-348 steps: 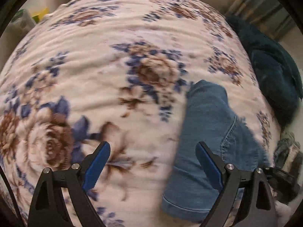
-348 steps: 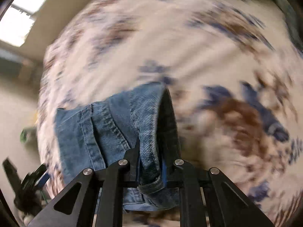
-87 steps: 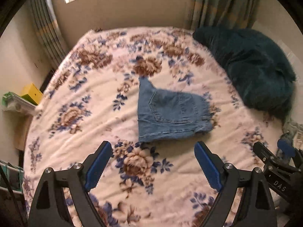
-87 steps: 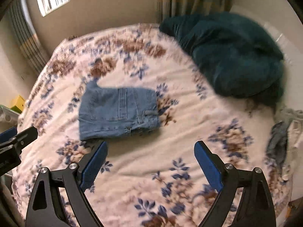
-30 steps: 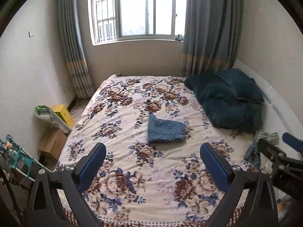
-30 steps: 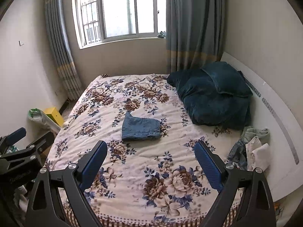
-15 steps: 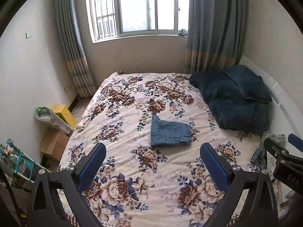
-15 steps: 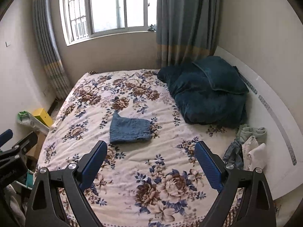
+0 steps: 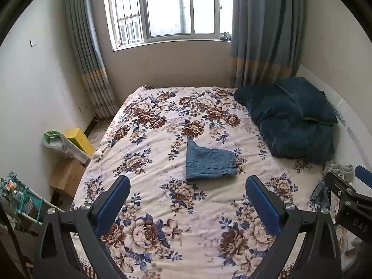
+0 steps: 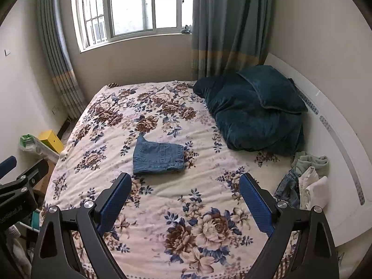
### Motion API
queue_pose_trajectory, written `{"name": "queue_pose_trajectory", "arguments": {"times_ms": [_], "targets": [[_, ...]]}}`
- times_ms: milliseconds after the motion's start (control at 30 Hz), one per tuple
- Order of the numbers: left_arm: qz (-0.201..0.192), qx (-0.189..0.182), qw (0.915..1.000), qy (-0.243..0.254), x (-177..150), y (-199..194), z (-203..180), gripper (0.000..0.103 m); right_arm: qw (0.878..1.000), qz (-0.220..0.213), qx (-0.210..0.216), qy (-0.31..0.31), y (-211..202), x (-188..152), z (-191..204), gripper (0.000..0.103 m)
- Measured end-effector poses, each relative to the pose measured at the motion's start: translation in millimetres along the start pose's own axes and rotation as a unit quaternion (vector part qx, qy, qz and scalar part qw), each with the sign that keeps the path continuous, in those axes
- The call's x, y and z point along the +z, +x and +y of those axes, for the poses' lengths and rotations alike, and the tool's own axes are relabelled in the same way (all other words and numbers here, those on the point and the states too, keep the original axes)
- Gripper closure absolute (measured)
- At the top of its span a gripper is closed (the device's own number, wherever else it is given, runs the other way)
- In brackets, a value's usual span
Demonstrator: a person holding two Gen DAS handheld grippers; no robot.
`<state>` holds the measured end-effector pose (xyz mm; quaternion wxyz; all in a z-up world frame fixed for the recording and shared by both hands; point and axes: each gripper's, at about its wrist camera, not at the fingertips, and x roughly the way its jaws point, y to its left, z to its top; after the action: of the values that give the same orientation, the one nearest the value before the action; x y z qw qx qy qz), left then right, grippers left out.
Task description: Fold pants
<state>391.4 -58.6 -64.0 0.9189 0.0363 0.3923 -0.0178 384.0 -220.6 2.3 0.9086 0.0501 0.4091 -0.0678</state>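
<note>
The right gripper (image 10: 184, 197), earlier clamped on the jeans' (image 10: 158, 158) hem, is now standing with jaws wide apart and nothing between them. The jeans are now lying folded flat on the bed (image 10: 162, 209), well ahead of both sets of jaws instead of right at them. Both grippers are sitting far back and higher; the left gripper (image 9: 187, 201) is now taking in the window (image 9: 172, 7).

floral cream-and-brown bedspread (image 9: 162, 211) | dark teal velvet pillows (image 10: 255, 114) piled at right head side | heap of pale clothes (image 10: 309, 176) beside headboard | yellow box (image 9: 79, 137) on floor, left | grey-blue curtains (image 10: 230, 23) flanking window (image 9: 169, 9)
</note>
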Motion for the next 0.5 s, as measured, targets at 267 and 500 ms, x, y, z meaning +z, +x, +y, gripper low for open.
{"name": "queue_pose_trajectory", "arguments": {"times_ms": [267,500], "targets": [[0.0,0.006,1.0,-0.005,-2.2,4.0,-2.2,0.001,1.0,0.007,0.006,-0.006,9.9,-2.1,0.7,0.005],[0.007,0.005,0.9999,-0.006,-6.9,6.8,-3.7,0.001,1.0,0.005,0.005,-0.009,14.0,-4.8,1.4,0.005]]}}
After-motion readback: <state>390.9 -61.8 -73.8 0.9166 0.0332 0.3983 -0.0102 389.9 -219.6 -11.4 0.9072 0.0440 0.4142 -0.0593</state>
